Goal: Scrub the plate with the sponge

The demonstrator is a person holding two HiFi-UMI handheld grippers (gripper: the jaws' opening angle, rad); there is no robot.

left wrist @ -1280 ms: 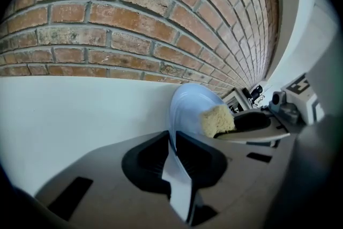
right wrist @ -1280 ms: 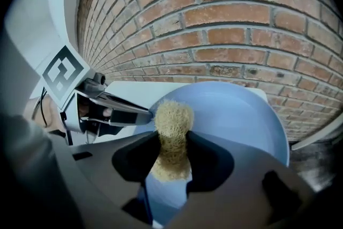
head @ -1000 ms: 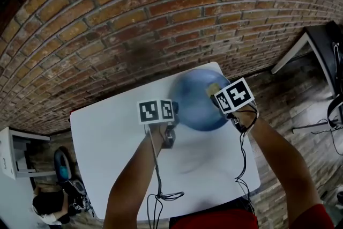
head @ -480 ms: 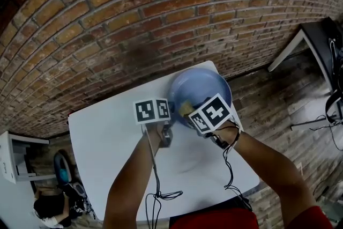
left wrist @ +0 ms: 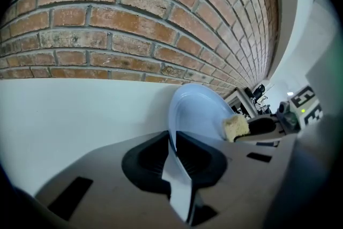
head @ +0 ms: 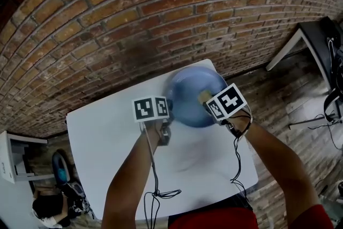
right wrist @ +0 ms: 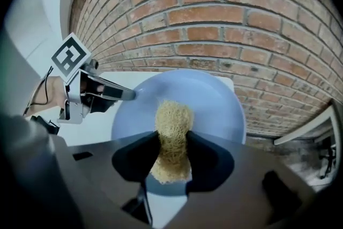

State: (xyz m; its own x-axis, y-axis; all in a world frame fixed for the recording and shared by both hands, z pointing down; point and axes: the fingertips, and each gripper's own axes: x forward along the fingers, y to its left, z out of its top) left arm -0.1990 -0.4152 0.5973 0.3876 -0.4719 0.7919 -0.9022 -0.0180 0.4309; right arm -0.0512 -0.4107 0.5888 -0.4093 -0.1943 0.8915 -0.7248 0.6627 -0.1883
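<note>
We see a round, pale-blue plate at the far corner of the white surface. Its left rim is pinched edge-on in our left gripper's jaws. Our right gripper's jaws squeeze a coarse, straw-yellow sponge. Its long axis runs forward along them, with the tip at the plate's face.

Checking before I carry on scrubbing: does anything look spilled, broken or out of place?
Nothing stands out. The left gripper grips the plate by its rim, the right gripper pinches the sponge over the plate, and nothing looks spilled or cracked. The plate sits near the far corner of the table.
</note>
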